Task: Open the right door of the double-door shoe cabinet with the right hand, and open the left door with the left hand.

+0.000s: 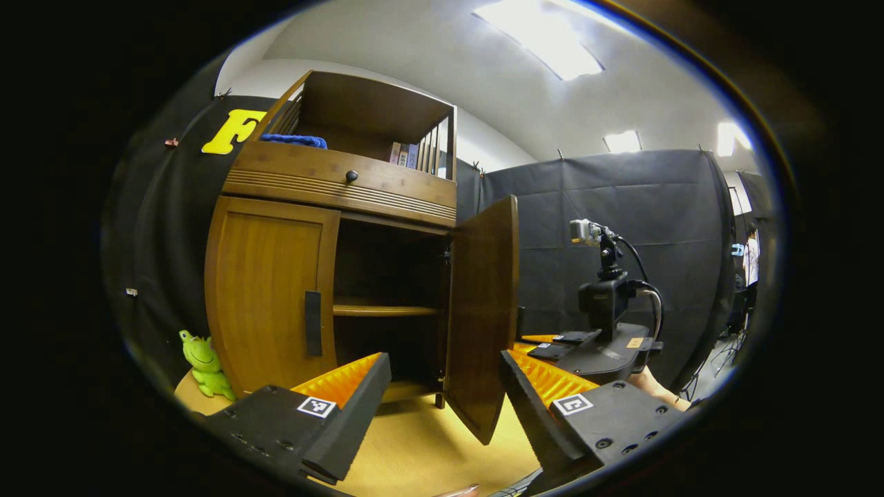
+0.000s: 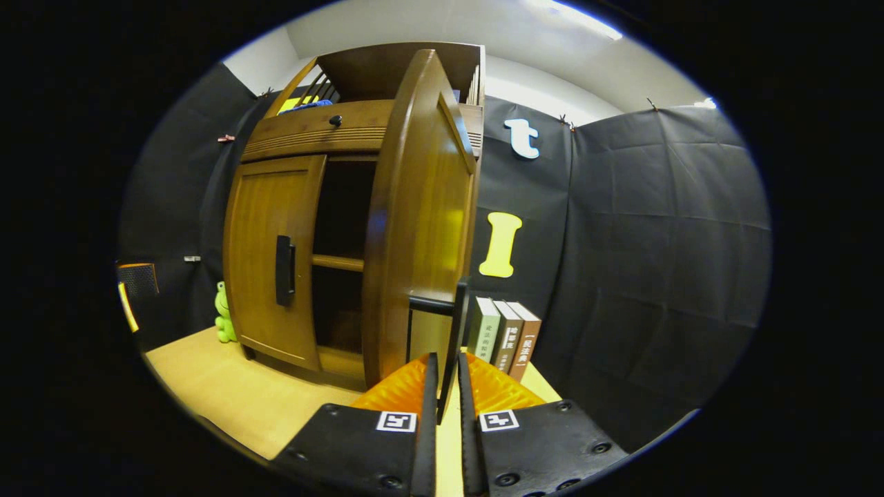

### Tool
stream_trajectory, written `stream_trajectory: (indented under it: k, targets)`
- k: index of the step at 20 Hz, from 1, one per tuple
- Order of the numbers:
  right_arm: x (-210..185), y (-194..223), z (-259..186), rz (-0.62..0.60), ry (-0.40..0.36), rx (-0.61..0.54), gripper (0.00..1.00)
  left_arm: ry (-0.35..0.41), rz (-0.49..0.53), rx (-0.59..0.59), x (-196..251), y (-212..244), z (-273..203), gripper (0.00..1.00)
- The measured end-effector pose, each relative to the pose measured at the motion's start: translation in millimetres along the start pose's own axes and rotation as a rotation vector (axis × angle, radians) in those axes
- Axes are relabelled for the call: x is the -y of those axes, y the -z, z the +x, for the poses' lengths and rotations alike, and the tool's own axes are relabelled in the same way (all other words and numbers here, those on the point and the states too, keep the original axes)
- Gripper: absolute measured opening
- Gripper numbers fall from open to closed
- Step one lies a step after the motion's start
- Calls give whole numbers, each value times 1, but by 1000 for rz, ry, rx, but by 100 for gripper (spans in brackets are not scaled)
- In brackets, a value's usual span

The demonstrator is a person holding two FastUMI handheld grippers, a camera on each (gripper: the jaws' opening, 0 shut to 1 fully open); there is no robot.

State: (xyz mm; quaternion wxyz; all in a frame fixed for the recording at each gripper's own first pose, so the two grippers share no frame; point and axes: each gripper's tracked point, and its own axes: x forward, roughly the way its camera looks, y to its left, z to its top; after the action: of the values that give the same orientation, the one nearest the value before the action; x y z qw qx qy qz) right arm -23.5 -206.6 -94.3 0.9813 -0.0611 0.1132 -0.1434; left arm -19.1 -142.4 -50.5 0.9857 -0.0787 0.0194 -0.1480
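Observation:
The wooden shoe cabinet point(image 1: 345, 186) stands on a light table. Its left door point(image 1: 266, 297) is closed, with a dark vertical handle point(image 1: 313, 323). The right door point(image 1: 483, 310) is swung out, showing a shelf inside. My left gripper point(image 1: 445, 366) is open in front of the cabinet, short of the left door and touching nothing. In the right gripper view the right door point(image 2: 421, 228) stands edge-on and my right gripper point(image 2: 445, 362) is shut on its dark handle point(image 2: 452, 324). The left door point(image 2: 273, 255) and its handle point(image 2: 284, 270) lie further left. The right gripper point(image 1: 552, 345) also appears past the open door.
A green frog toy point(image 1: 204, 366) sits on the table left of the cabinet. Three books point(image 2: 507, 335) stand upright to the right of it, behind the open door. A drawer with a round knob point(image 1: 351, 176) runs above the doors. Black cloth walls close in the booth.

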Motion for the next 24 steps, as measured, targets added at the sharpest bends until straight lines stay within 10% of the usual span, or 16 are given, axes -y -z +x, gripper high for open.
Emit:
stream_trajectory:
  k: [13, 19, 24]
  targets:
    - [76, -14, -34, 5, 174, 45, 10, 10, -17, -6, 6, 7, 28, 98]
    - [36, -53, -69, 80, 49, 146, 13, -70, -16, 0, -18, 4, 29, 98]
    - [-26, -72, -93, 115, -146, 212, 82, -181, 18, -2, -57, 1, 31, 100]
